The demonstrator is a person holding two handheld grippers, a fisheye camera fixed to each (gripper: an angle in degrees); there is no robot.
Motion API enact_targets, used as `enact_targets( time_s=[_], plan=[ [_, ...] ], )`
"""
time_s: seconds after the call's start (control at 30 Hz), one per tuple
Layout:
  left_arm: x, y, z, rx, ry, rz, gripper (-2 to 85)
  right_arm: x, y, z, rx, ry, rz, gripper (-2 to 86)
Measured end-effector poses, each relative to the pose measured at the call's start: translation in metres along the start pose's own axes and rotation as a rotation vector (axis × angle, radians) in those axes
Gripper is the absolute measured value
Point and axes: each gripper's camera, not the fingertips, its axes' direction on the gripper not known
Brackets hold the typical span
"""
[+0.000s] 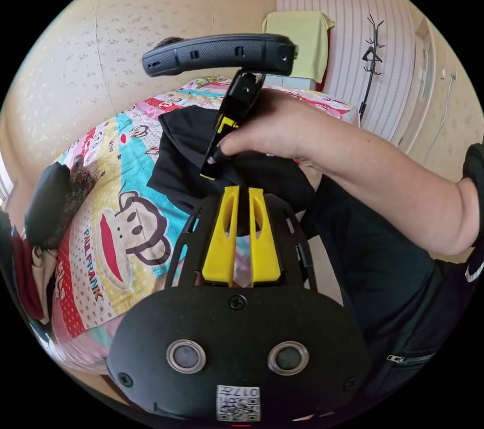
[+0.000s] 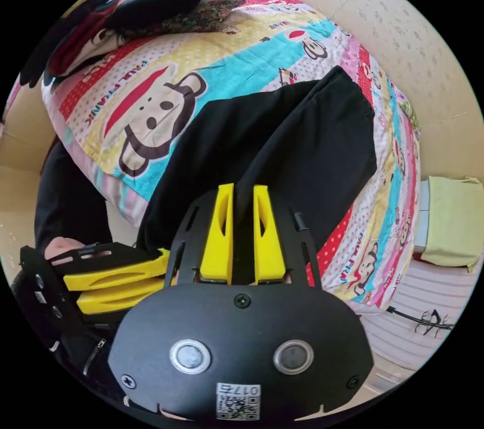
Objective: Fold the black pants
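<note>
Right gripper view, black pants (image 2: 282, 146) hem hidden

The black pants (image 2: 282, 146) are soft, matt cloth, as is the printed bedspread (image 2: 212, 66) (smooth cotton by the look of it). The left gripper (image 1: 242, 197) has yellow plastic jaws, faintly glossy, on a matt black plastic body.

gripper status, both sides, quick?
Left gripper: shut on the black pants at an edge near the bed's side.
Right gripper: shut on the black pants, cloth pinched between its yellow jaws.
</note>
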Motion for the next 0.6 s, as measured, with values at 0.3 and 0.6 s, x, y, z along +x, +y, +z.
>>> enact_targets(
  time_s=[0.3,0.6],
  plan=[
    [-0.111,0.004,-0.029,0.193,0.267,-0.166,11.6,0.046,0.030,-0.044,0.224,-0.155,0.153,3.4],
    [-0.195,-0.044,0.066,-0.028,0.756,-0.261,16.2,0.082,0.046,-0.077,0.263,-0.177,0.103,3.6]
  ],
)
